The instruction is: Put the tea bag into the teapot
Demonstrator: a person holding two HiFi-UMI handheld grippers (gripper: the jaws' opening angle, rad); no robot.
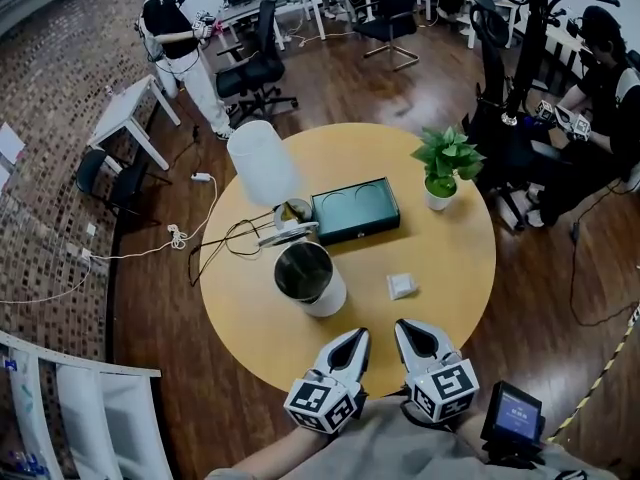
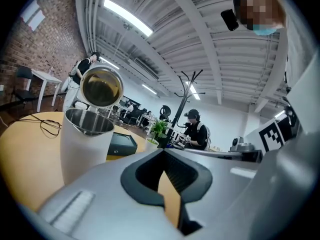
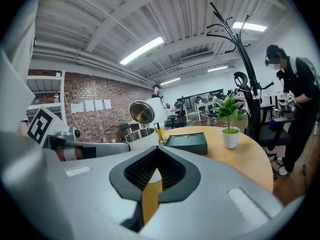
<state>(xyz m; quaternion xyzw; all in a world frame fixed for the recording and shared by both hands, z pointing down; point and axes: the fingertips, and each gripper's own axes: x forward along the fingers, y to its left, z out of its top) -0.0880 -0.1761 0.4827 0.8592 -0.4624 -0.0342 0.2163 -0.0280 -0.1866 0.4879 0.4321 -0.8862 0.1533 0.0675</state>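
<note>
The tea bag (image 1: 402, 286) lies flat on the round table (image 1: 455, 268), at about 4 o'clock from the table's middle, with bare wood all round it. The teapot (image 1: 311, 279) stands well to its 9 o'clock, upright, with its lid (image 1: 291, 218) tipped up and back at the pot's 12 o'clock, so the steel inside shows.

Both grippers hang over the near rim at 6 o'clock, side by side and pointing across the table. The left gripper (image 1: 356, 340) has its jaws brought together with nothing between them, only a sliver of tabletop showing past the pads. The right gripper (image 1: 411, 332) is closed the same way and empty. The tea bag sits at 12 o'clock from the right gripper, apart from it; the teapot is at about 11 o'clock from the left one.

Behind the pot, at the table's 12 o'clock, rests a dark green tray (image 1: 355, 210), just beside the lid. A small potted plant (image 1: 445, 167) stands at 2 o'clock near the rim. A white lamp (image 1: 262, 161) stands at 11 o'clock, and a black cable (image 1: 236, 238) loops across the wood at 9 o'clock.
</note>
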